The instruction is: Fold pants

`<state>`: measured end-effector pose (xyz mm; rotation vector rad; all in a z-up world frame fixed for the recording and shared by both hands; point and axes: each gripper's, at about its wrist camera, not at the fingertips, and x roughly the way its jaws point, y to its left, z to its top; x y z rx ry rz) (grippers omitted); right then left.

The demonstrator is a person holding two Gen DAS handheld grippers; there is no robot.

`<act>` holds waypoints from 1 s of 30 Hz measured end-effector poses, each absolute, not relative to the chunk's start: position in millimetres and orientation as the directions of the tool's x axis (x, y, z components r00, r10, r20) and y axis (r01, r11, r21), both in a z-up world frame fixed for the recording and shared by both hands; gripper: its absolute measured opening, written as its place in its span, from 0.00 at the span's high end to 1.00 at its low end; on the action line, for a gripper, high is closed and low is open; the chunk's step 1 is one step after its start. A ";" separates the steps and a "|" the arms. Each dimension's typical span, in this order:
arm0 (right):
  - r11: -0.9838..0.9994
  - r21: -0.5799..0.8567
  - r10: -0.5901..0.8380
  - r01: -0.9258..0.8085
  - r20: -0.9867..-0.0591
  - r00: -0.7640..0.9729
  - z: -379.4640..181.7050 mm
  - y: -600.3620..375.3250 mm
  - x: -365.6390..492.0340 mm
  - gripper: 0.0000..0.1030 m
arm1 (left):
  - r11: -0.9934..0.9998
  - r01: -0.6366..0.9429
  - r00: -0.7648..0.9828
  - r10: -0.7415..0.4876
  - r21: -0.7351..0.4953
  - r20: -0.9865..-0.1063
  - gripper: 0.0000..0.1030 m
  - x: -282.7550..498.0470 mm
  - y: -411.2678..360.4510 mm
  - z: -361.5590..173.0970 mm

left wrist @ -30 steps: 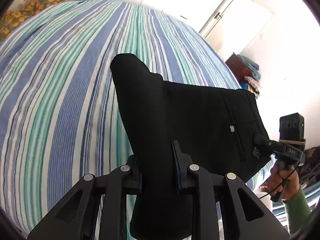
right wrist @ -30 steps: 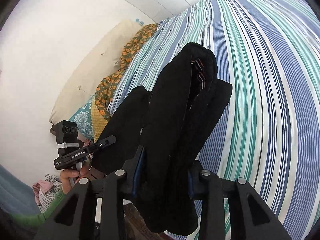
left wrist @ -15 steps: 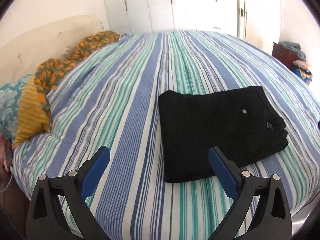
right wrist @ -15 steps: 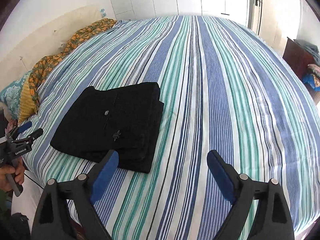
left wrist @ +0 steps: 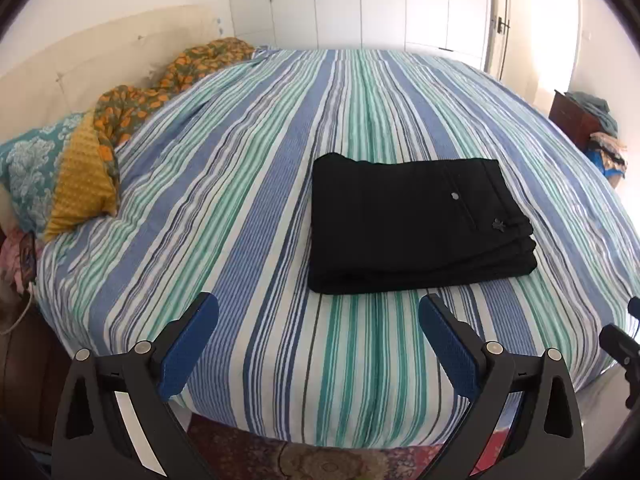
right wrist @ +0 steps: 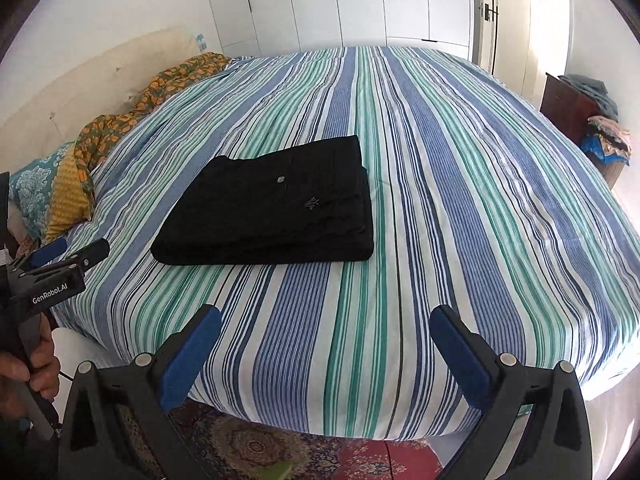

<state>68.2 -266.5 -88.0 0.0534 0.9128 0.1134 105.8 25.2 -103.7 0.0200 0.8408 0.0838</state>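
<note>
The black pants [left wrist: 416, 224] lie folded into a flat, stacked rectangle on the bed [left wrist: 248, 208], toward its near edge, with layered fold edges facing the near side and a small button and a small emblem showing on the top layer. No gripper touches them. The left gripper [left wrist: 318, 344] hangs over the near edge of the bed, jaws spread wide, blue pads [left wrist: 188, 350] facing each other with nothing between them but striped cover. The right gripper [right wrist: 326, 354] sits likewise at the near edge, its jaws opening wide and empty, the pants well apart to its upper left. In the right wrist view a hand [right wrist: 28, 368] grips the handle of the left tool at the left border. The bed cover is striped in blue, green and white, smooth with slight wrinkles. Along the bed's left edge lie a yellow and teal pillow [left wrist: 60, 184] and an orange-flowered cloth [left wrist: 168, 76] against a cream headboard [left wrist: 100, 56]. White wardrobe doors [left wrist: 360, 0] stand beyond the far edge. A dark wooden cabinet [left wrist: 574, 124] bearing piled clothes stands off the right edge. A patterned red rug [right wrist: 312, 456] covers the floor below the near edge.
</note>
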 end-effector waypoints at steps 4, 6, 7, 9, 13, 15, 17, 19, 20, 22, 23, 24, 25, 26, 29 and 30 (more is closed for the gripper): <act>0.996 0.059 0.089 -0.070 -0.800 0.593 -91.4 -257.1 62.4 0.00 | 0.991 -0.085 0.655 0.133 0.102 -0.744 0.02 101.5 23.6 -105.4; 0.997 0.053 0.079 -0.062 -0.803 0.590 -93.1 -254.3 60.0 0.00 | 0.989 -0.084 0.646 0.146 0.120 -0.749 0.02 100.1 22.9 -107.2; 0.997 0.050 0.074 -0.057 -0.805 0.589 -93.4 -253.5 58.4 0.00 | 0.989 -0.082 0.637 0.147 0.124 -0.757 0.02 99.9 22.9 -108.5; 0.998 0.035 0.055 -0.046 -0.809 0.585 -93.9 -252.2 56.1 0.00 | 0.991 -0.069 0.616 0.136 0.118 -0.776 0.02 98.9 23.4 -111.3; 0.999 0.035 0.048 -0.034 -0.805 0.591 -90.7 -249.8 49.9 0.00 | 0.994 -0.050 0.604 0.109 0.099 -0.790 0.02 89.2 23.4 -115.0; 0.999 0.030 0.047 -0.038 -0.802 0.595 -88.6 -247.6 45.9 0.00 | 0.996 -0.025 0.589 0.087 0.089 -0.803 0.02 84.3 20.7 -118.3; 0.999 0.006 0.027 -0.036 -0.798 0.602 -88.0 -245.1 41.3 0.00 | 0.996 -0.009 0.586 0.075 0.087 -0.807 0.02 79.6 17.5 -121.2; 0.999 -0.012 0.015 -0.042 -0.799 0.601 -91.0 -242.8 38.2 0.00 | 0.996 0.001 0.584 0.071 0.088 -0.808 0.02 77.3 14.9 -123.5; 0.999 -0.015 0.014 -0.044 -0.803 0.595 -93.9 -242.2 37.4 0.00 | 0.996 0.006 0.581 0.065 0.084 -0.811 0.02 77.1 14.0 -124.8; 0.999 -0.011 0.017 -0.046 -0.815 0.579 -100.3 -242.5 37.1 0.00 | 0.997 0.012 0.578 0.056 0.077 -0.814 0.02 76.7 12.9 -126.1; 0.999 -0.010 0.017 -0.043 -0.820 0.573 -102.7 -242.8 37.1 0.00 | 0.997 0.013 0.579 0.053 0.075 -0.814 0.02 76.8 12.6 -126.2; 0.999 -0.008 0.016 -0.040 -0.821 0.570 -104.4 -243.5 36.7 0.00 | 0.997 0.014 0.580 0.052 0.073 -0.813 0.02 76.9 12.6 -126.2; 0.999 -0.007 0.015 -0.037 -0.821 0.570 -105.1 -244.2 36.5 0.00 | 0.997 0.014 0.579 0.050 0.072 -0.813 0.02 77.2 12.6 -126.1; 0.999 -0.007 0.014 -0.035 -0.821 0.571 -105.6 -244.4 36.1 0.00 | 0.998 0.013 0.577 0.047 0.066 -0.815 0.02 77.4 13.2 -126.4; 0.999 -0.009 0.012 -0.034 -0.820 0.573 -107.0 -245.0 36.1 0.00 | 0.999 0.007 0.575 0.025 0.035 -0.818 0.02 76.3 16.6 -127.6; 0.999 -0.009 0.012 -0.034 -0.821 0.571 -108.0 -244.7 36.1 0.00 | 0.999 0.004 0.580 0.024 0.032 -0.814 0.02 74.7 17.1 -127.3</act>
